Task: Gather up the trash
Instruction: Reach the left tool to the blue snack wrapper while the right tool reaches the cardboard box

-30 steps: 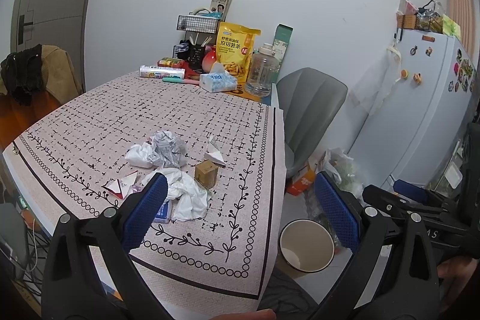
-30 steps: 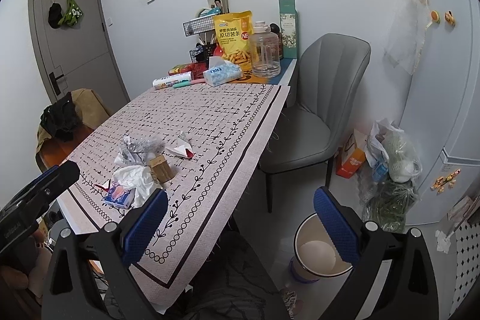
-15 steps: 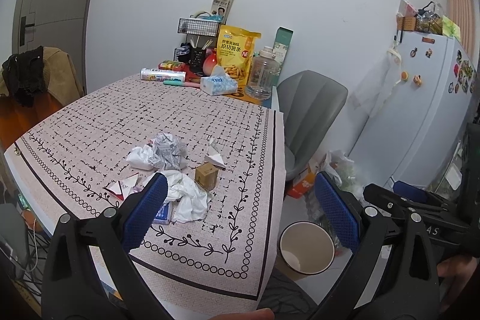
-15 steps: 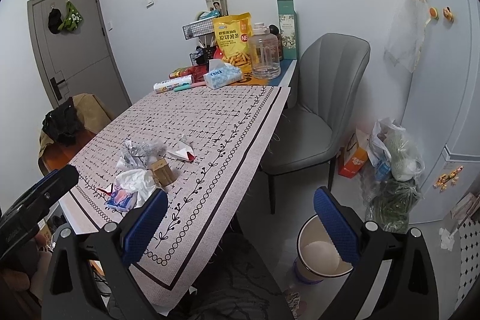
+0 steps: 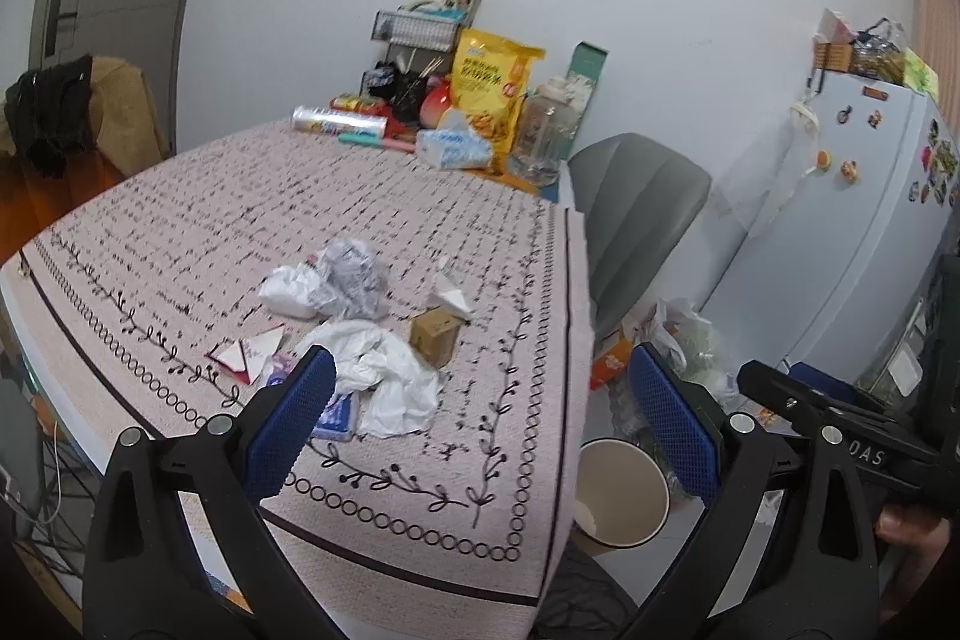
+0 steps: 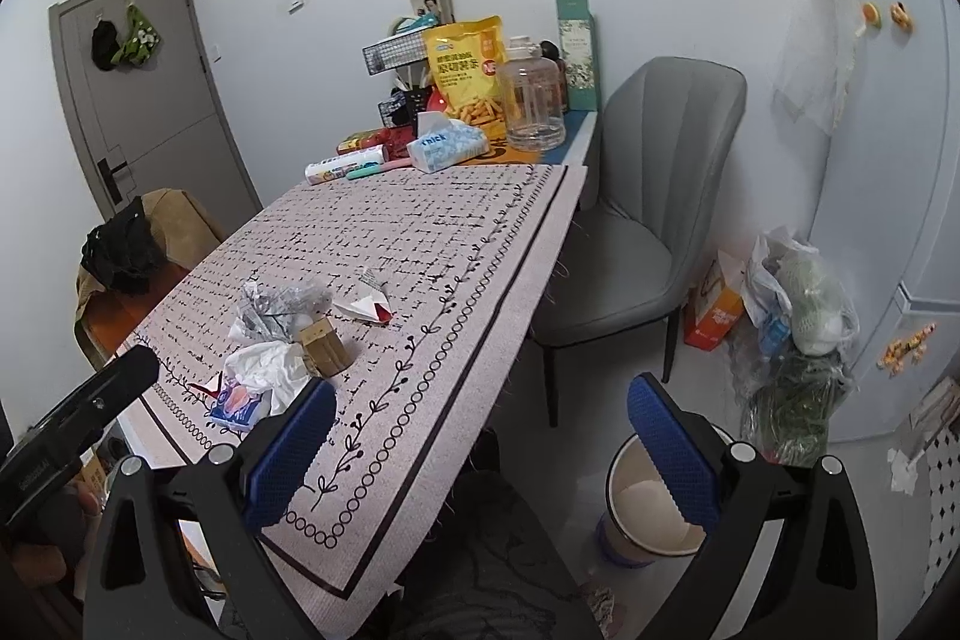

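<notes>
Partly hidden behind left gripper's blue pad (image 5: 288, 421): blue packet (image 5: 337, 412) beside white plastic bag (image 5: 384, 376). Waste bin (image 6: 651, 505) rim partly covered by right gripper's pad (image 6: 672, 451). Print on bag too small to read.

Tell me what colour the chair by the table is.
Grey. The chair shows best in the right wrist view, beside the table.

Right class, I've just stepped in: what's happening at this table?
A person holds a two-finger gripper in each hand, and both the left gripper and the right gripper are open and empty above the near table edge. A small pile of trash lies untouched on the tablecloth: crumpled paper, a white plastic bag and a small cardboard box. A bin waits on the floor beside the table. Nothing has been picked up yet.
</notes>
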Available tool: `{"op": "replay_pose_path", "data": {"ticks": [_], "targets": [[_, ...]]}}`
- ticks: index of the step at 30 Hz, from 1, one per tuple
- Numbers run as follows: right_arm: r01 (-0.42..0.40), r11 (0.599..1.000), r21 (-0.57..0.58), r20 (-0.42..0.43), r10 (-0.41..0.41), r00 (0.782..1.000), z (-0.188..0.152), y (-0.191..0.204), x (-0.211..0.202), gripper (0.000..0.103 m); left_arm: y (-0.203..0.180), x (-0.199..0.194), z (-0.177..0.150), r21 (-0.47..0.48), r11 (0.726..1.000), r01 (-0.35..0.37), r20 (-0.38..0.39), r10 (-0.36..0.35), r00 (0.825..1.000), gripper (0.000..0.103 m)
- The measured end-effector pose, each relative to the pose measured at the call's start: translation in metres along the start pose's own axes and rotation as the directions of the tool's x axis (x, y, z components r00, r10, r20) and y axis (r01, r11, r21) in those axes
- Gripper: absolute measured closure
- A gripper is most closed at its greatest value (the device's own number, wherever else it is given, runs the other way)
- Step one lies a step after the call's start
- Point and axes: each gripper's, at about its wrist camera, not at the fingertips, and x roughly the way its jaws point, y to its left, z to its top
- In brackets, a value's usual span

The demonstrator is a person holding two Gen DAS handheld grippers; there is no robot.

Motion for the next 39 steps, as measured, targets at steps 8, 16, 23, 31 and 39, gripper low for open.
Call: {"op": "replay_pose_path", "data": {"ticks": [8,16,23,31,39], "targets": [[-0.03,0.999,-0.038,-0.008,0.03,1.0,0.002,0.023,0.037,0.008,0.037,0.027,-0.003,-0.07,0.991,-0.118,-0.056,0.114,0.992,0.006],[-0.07,0.996,-0.058,-0.075,0.066,0.995,0.005,0.048,0.086,0.008,0.081,0.052,-0.006,-0.103,0.944,-0.313,-0.131,0.299,0.945,0.006],[-0.14,0.985,-0.104,-0.183,0.119,0.976,0.0,0.074,0.132,0.008,0.108,0.056,-0.01,-0.126,0.926,-0.356,-0.151,0.337,0.929,0.006],[-0.243,0.962,-0.125,-0.261,0.204,0.943,-0.004,0.1,0.169,0.026,0.128,0.07,-0.012,-0.123,0.946,-0.299,-0.186,0.274,0.943,0.006],[-0.363,0.926,-0.103,-0.32,0.314,0.894,-0.004,0.119,0.179,0.042,0.141,0.083,-0.015,-0.179,0.96,-0.217,-0.209,0.179,0.961,0.006]]}}
